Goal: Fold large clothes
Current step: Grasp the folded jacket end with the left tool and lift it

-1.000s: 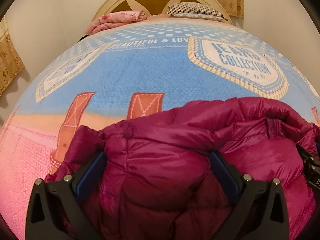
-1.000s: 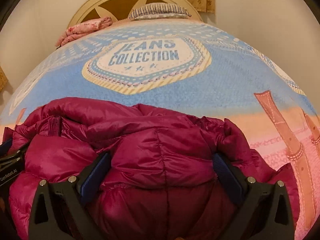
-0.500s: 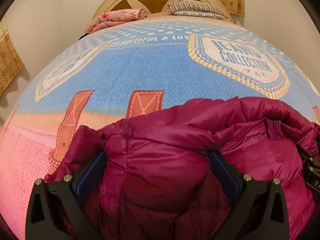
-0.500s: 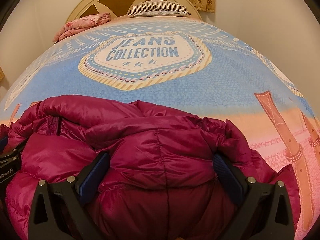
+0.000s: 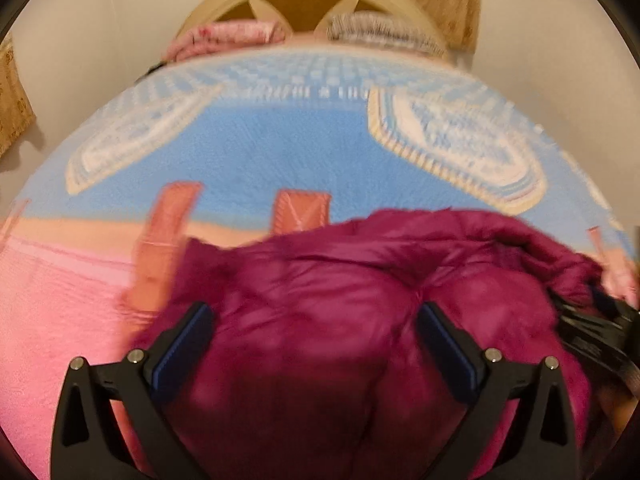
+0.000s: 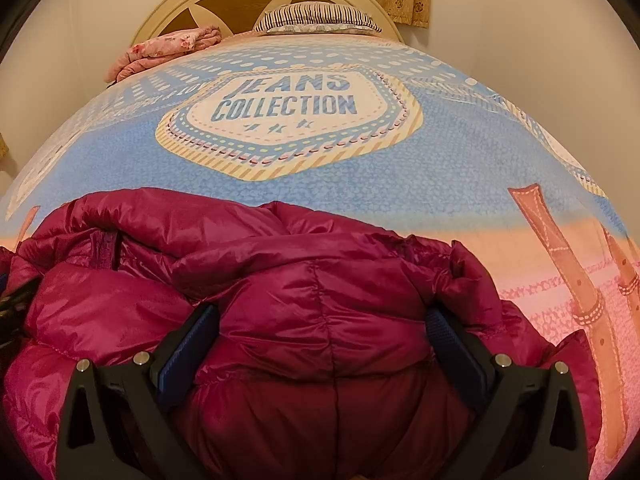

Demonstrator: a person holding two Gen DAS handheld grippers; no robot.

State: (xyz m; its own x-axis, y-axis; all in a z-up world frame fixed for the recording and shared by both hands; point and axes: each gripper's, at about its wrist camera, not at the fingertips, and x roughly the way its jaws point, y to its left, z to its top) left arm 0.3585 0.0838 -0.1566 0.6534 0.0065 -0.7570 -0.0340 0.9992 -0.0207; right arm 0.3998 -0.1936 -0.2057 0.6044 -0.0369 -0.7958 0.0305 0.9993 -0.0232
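A magenta puffer jacket [image 6: 304, 300] lies bunched on the near part of the bed; it also shows in the left wrist view [image 5: 320, 320]. My left gripper [image 5: 314, 332] is open, its jaws wide apart with jacket padding bulging between them. My right gripper [image 6: 322, 332] is open the same way over the jacket's right part. The right gripper's black body [image 5: 596, 332] shows at the right edge of the left wrist view, which is blurred.
The bed cover [image 6: 288, 184] is blue with a "JEANS COLLECTION" badge and turns pink near me. A folded pink blanket [image 6: 160, 50] and a striped pillow [image 6: 316, 18] lie at the cream headboard [image 6: 180, 4]. Walls flank the bed.
The left wrist view has gone blurred and the scene has shifted down in it, so the left gripper is moving. The right view shows a small shift. Both jaws stay wide.
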